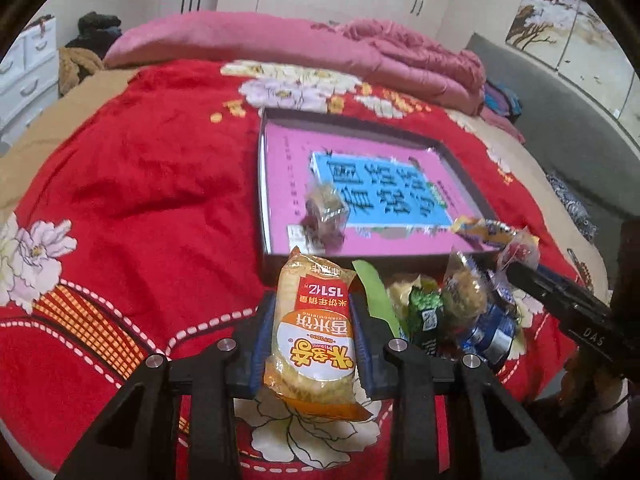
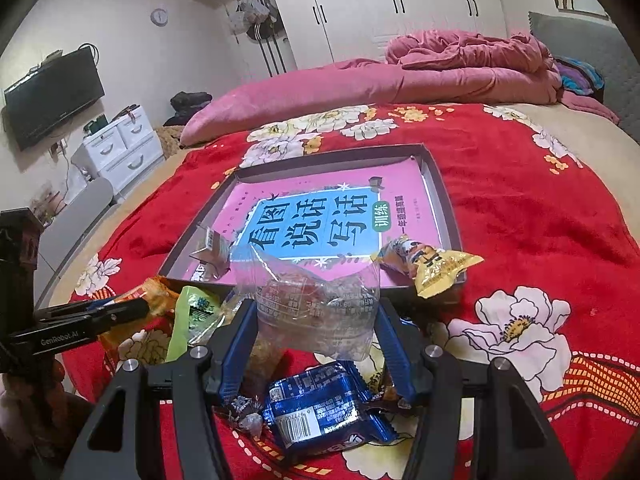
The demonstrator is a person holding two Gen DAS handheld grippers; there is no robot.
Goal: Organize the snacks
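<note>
Rice-cracker packet (image 1: 314, 334): clamped between left gripper (image 1: 314, 316) jaws; carry level to tray (image 1: 262, 184) ahead. Right gripper (image 2: 316, 320): jaws pinching clear bag (image 2: 316, 300).

The clear wrapper (image 2: 316, 308) blurs whatever it holds, and its print is too small to read. The blue packet (image 2: 320, 412) lies partly behind the right tongs' (image 2: 316, 344) frame. The small wrapped sweet (image 1: 325, 210) in the box (image 1: 262, 184) is blurred.
</note>
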